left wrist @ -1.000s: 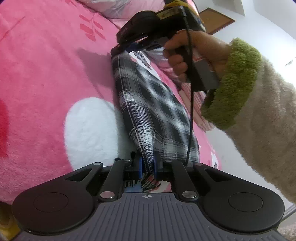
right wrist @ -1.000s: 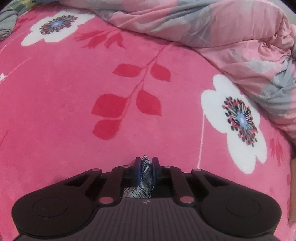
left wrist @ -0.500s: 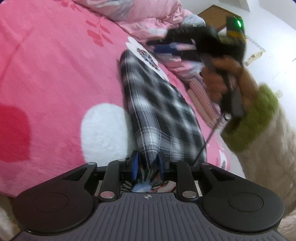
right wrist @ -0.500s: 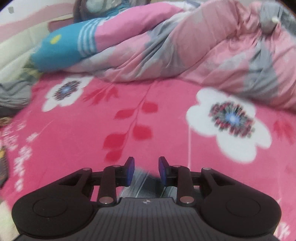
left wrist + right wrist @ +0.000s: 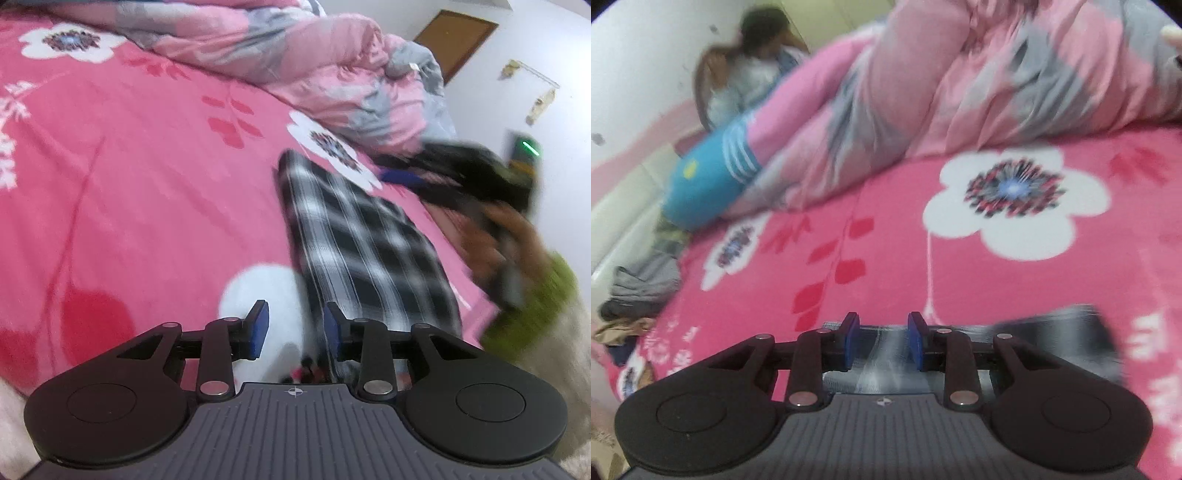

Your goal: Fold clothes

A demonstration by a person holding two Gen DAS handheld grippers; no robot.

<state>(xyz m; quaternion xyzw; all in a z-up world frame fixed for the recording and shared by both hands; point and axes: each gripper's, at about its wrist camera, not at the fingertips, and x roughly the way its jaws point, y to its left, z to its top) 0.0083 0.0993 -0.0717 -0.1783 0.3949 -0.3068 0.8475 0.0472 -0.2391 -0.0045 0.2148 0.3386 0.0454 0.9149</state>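
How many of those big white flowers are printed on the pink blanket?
3 in the left camera's view: one far left, one beside the plaid cloth's far end, one partly hidden behind the left hand-held gripper at. More may be hidden.

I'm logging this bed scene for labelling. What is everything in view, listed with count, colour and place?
Folded plaid cloth: one, black-and-white, lying on blanket.
Fleece flower-print blanket: one, pink, covering bed.
Rumpled duvet: one, pink-grey, far end.
Striped pillow: one, blue, beside duvet.
Crumpled clothes pile: grey and tan, blanket's left edge.
Wooden door: one, brown, white wall.
Left gripper: black, jaws open over cloth's near end.
Right gripper: black, jaws open above cloth.
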